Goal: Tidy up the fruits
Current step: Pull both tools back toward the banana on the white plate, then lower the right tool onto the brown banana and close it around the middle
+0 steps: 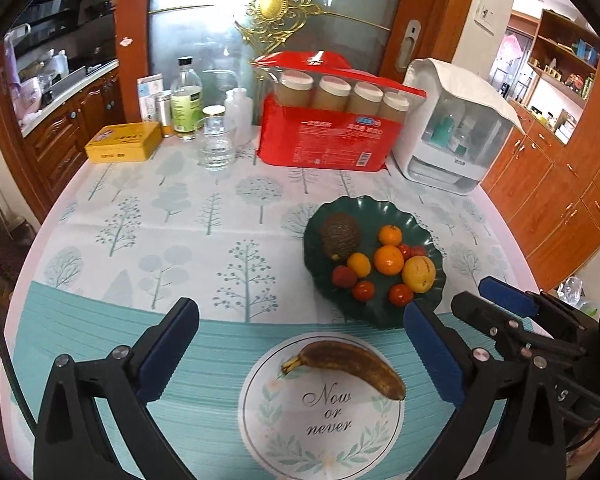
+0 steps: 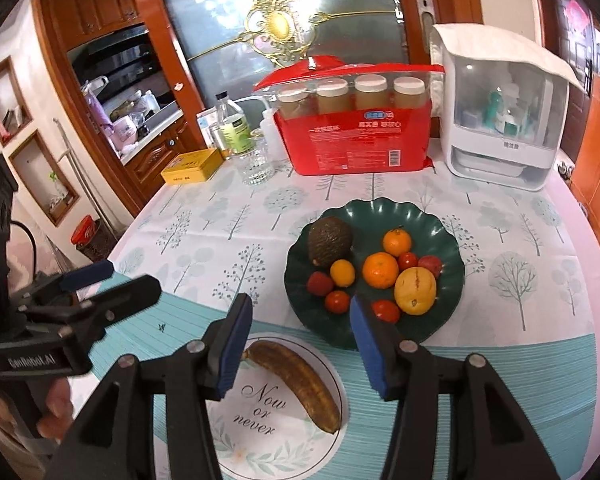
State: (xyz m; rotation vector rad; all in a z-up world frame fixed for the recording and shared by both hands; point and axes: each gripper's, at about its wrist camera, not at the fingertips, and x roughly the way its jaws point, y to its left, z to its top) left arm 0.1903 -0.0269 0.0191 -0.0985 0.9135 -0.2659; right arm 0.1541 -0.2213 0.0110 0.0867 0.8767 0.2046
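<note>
1. We're over a table with a tree-print teal-and-white tablecloth (image 1: 148, 216), kitchen cabinets and a frosted glass door behind.
2. Left gripper (image 1: 300, 344): jaws spread wide, nothing between the pads. Right gripper (image 2: 300, 336): jaws partly apart, also empty.
3. The overripe brown-spotted banana (image 1: 348, 366) lies alone on the printed round "Now or never" motif (image 1: 324, 416), just in front of the dark green scalloped plastic plate (image 1: 428, 236); it's the only fruit outside.
4. The plate already holds a dark rough-skinned avocado (image 1: 340, 236), oranges, a yellow lemon (image 1: 419, 274) and small red tomatoes.
5. Risks, our read:
   - The banana looks soft; a hard pinch could crush or split it.
   - Grabbing one end could let it droop and slip.
   - The plate is crowded; dropping the banana in could roll tomatoes over the rim.
   - The two grippers sit close together and could collide.
</note>
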